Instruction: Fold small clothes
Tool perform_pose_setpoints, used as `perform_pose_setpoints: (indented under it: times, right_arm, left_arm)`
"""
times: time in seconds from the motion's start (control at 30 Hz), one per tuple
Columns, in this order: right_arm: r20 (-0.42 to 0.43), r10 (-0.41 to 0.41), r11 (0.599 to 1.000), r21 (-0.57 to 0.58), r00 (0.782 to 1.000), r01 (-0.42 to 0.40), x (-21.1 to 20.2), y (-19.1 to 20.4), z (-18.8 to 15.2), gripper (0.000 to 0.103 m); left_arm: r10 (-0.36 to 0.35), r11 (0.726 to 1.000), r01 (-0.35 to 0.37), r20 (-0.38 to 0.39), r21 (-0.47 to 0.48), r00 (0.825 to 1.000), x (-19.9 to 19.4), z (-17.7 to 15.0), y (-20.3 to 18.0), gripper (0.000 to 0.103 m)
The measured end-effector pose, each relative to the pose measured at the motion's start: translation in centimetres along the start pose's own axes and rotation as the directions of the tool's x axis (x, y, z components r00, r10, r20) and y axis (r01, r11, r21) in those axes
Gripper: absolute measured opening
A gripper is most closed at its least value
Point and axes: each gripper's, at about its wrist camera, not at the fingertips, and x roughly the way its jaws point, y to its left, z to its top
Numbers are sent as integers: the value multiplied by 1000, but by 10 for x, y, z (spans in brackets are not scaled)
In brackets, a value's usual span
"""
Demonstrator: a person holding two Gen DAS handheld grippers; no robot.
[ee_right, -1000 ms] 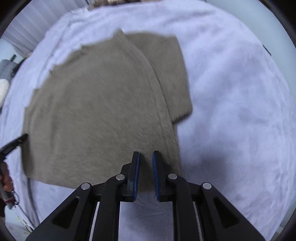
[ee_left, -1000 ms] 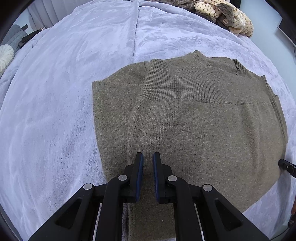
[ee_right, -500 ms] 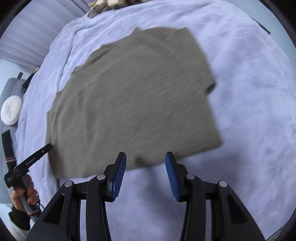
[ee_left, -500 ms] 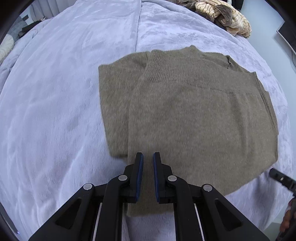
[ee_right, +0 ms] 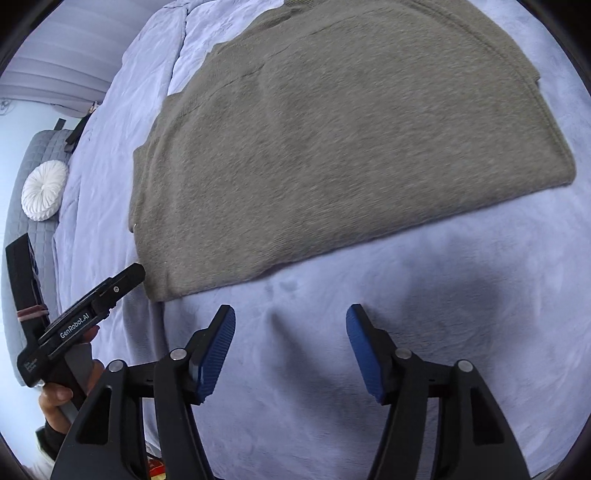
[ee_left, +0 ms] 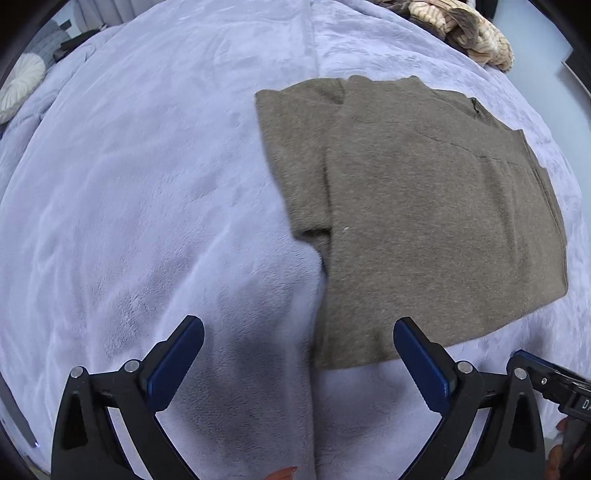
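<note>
An olive-brown knit sweater (ee_left: pixel 417 206) lies folded flat on the lavender blanket (ee_left: pixel 147 206), with one sleeve folded under along its left side. It also shows in the right wrist view (ee_right: pixel 332 147). My left gripper (ee_left: pixel 298 341) is open and empty, above the blanket just short of the sweater's near edge. My right gripper (ee_right: pixel 290 332) is open and empty, also just short of the sweater's near edge. The left gripper's body (ee_right: pixel 81 325), held in a hand, shows at the left of the right wrist view.
A pile of cream and brown knitwear (ee_left: pixel 465 29) lies at the far right of the bed. A round white cushion (ee_right: pixel 44 192) rests on a grey quilted seat (ee_right: pixel 22 177) beyond the bed's left side.
Both grippers let go of the sweater and opened, the right first, then the left. Both pulled back toward the near edge, leaving the sweater lying flat.
</note>
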Motion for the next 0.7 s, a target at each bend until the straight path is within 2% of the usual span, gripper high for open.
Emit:
perform_pose_setpoints:
  times: [0.3,0.5,0.7]
  right_arm:
    - [-22,45,999,26,999,-45,20,28,-8,72]
    - [-18,106,990,95,994,-104,31,33,-9,72]
    - [55,179,962,201,982,-187,38,26,-12,72]
  left_arm:
    - [19,998,-20,-9,-62,1000,4,-9,37,103]
    - [-37,994,32,-49,-100,998,11,-18,56,103]
    - [-72,994,67,-50,-90,996,14,-21,59,103]
